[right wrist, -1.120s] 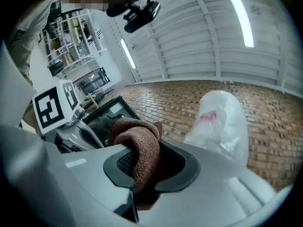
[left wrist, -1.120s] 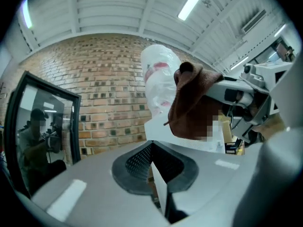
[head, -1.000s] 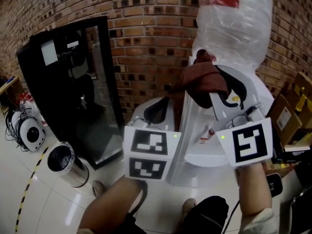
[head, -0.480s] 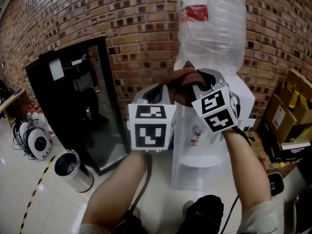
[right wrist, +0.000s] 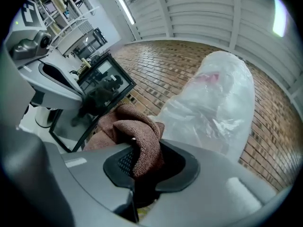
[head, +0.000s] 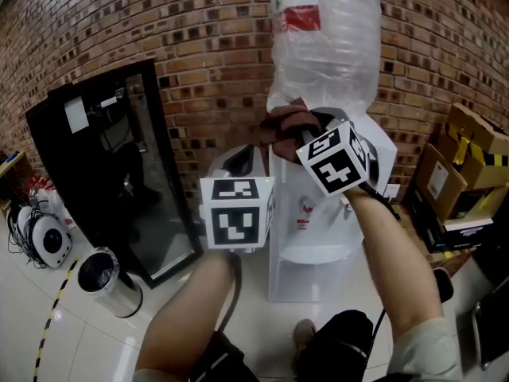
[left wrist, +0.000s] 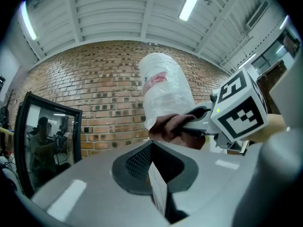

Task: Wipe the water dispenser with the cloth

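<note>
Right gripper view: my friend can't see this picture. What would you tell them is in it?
The right gripper has its jaws shut on a folded brown cloth, held close beside a big water bottle covered in clear plastic. Behind them are a brick wall and a black glass-door cabinet.

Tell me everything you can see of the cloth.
The cloth is a reddish-brown terry towel, soft and bunched into thick folds. One fold is clamped between the jaws of the right hand-held gripper, and the rest bulges loose beyond them. It sits at the top of the white water dispenser, right by the base of the clear, plastic-wrapped bottle, and seems to touch both. No stains or wet patches can be made out.
</note>
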Demonstrator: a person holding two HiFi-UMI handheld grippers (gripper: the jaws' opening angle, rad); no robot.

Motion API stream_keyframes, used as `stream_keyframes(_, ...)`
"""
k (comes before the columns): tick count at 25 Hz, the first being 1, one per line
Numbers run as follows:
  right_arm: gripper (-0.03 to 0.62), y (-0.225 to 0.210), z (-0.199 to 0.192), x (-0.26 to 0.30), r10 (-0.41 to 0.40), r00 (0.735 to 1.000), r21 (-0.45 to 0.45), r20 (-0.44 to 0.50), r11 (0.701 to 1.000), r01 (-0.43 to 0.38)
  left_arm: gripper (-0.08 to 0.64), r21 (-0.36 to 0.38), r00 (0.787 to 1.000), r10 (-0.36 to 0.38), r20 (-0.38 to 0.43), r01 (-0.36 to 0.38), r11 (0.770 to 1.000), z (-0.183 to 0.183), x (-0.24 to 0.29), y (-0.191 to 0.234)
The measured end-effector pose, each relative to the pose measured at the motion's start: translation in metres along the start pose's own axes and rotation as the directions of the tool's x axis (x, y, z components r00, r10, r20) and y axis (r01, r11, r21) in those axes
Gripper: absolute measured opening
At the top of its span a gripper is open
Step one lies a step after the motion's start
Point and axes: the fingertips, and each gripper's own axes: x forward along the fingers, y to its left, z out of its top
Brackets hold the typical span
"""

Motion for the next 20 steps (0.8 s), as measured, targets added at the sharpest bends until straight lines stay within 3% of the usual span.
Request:
stream_keyframes(8,0.081,-0.052,-0.047,-0.034,-0.119,0.993,0.054,-0.026,0.991,0.121,0.000,-0.017,0.997,-0.074,-0.004,0.074,0.997,-0.020,-0.002,-0.049)
stream_keyframes(20,0.081,-0.135,-0.139,-0.087,-0.273,0.958,0.165,-0.085,0.945,0.284,0.000,0.013,0.987,-0.161,-0.029,0.161,0.987,-0.029,0.008,-0.141)
